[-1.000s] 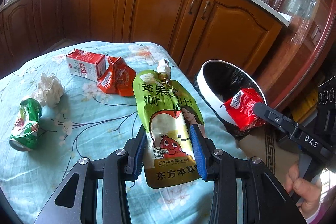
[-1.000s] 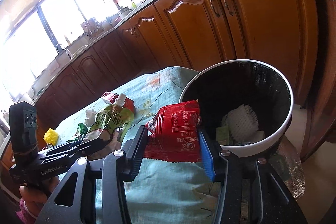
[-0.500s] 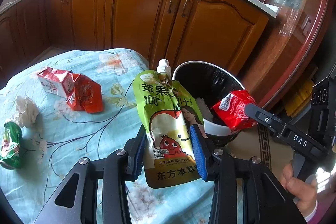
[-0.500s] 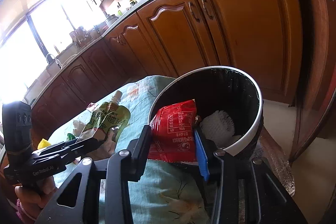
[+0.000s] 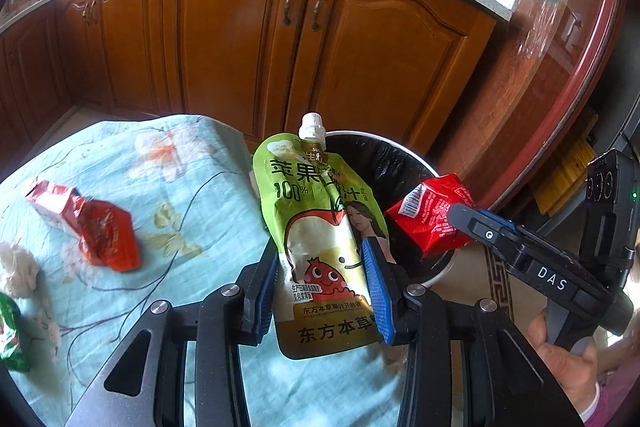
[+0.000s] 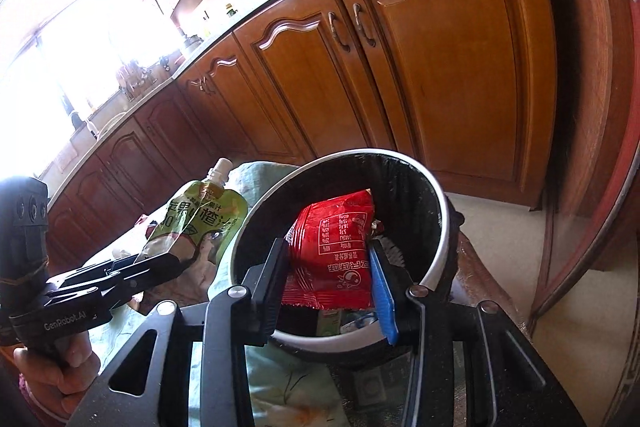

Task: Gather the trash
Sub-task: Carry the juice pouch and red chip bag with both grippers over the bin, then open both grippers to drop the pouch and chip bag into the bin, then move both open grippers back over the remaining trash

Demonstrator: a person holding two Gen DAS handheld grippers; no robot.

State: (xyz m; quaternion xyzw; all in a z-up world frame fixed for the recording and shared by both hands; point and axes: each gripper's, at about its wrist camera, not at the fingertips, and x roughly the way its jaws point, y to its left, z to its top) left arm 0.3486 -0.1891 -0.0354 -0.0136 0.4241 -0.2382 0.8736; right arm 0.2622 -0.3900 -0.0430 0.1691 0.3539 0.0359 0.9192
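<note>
Leftmost, the litter not yet dealt with lay on the floral tablecloth (image 5: 188, 187): a green crushed can (image 5: 10, 341) at the edge, a white paper wad (image 5: 18, 269), and a red carton (image 5: 48, 201) touching a crumpled orange-red wrapper (image 5: 110, 237). Compared with a second earlier, all of it had slid toward the left border of the left wrist view, because both tools had swung over toward the bin. Moving right, the left gripper (image 5: 322, 291) was clamped on the green juice pouch (image 5: 320, 227), whose white cap now stood just at the near rim of the trash bin (image 5: 360, 137). Further right, the right gripper (image 6: 328, 283) pinched the red snack packet (image 6: 334, 251), which had come from beside the bin to directly above its black-lined opening, over the rubbish already inside. By my judgement the red packet was ready to be let go, the pouch needed a little more travel, and four pieces waited on the cloth.
</note>
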